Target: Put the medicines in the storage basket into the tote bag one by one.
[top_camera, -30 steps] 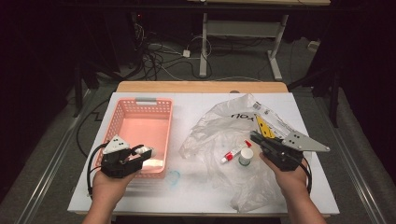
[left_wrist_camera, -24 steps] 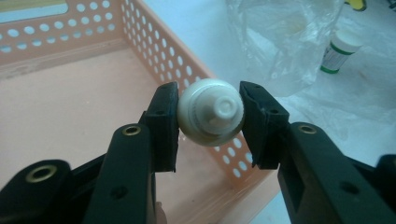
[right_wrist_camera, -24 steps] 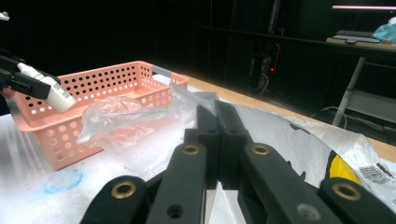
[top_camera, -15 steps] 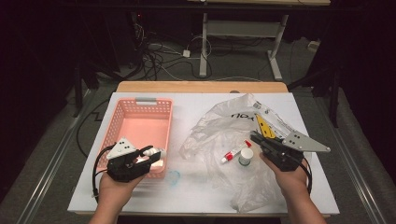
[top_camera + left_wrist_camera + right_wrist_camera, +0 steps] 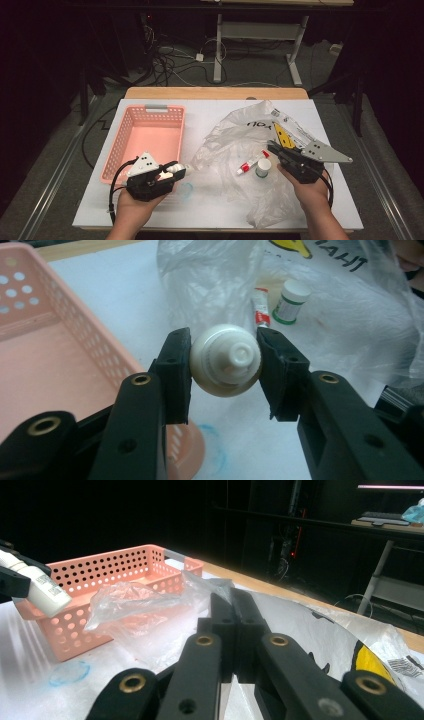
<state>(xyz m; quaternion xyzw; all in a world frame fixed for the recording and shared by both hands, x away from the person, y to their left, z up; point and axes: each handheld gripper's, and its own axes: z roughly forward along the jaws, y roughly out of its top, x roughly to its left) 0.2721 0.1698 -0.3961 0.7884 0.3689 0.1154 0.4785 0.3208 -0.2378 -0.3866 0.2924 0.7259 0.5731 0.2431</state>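
Observation:
My left gripper (image 5: 176, 169) is shut on a white bottle (image 5: 182, 170). It hovers by the front right corner of the pink basket (image 5: 150, 135). In the left gripper view the bottle (image 5: 227, 360) faces me cap-first, pressed between both pads. Its jaws point toward the clear plastic bag (image 5: 235, 140). A red-and-white tube (image 5: 251, 163) and a small white jar (image 5: 263, 167) lie on the bag. My right gripper (image 5: 274, 148) rests at the bag's right side. Its jaws (image 5: 232, 600) are together, with the bag's film pinched at their tips.
The white table sheet carries a blue circle mark (image 5: 186, 189) just right of the basket's front corner. The bag has a yellow print (image 5: 284, 136) near my right hand. Beyond the wooden far edge (image 5: 215, 93) lie cables and desk legs on a dark floor.
My left hand has carried the bottle to the right, off the basket's front right corner and toward the bag. The right hand has stayed where it was.

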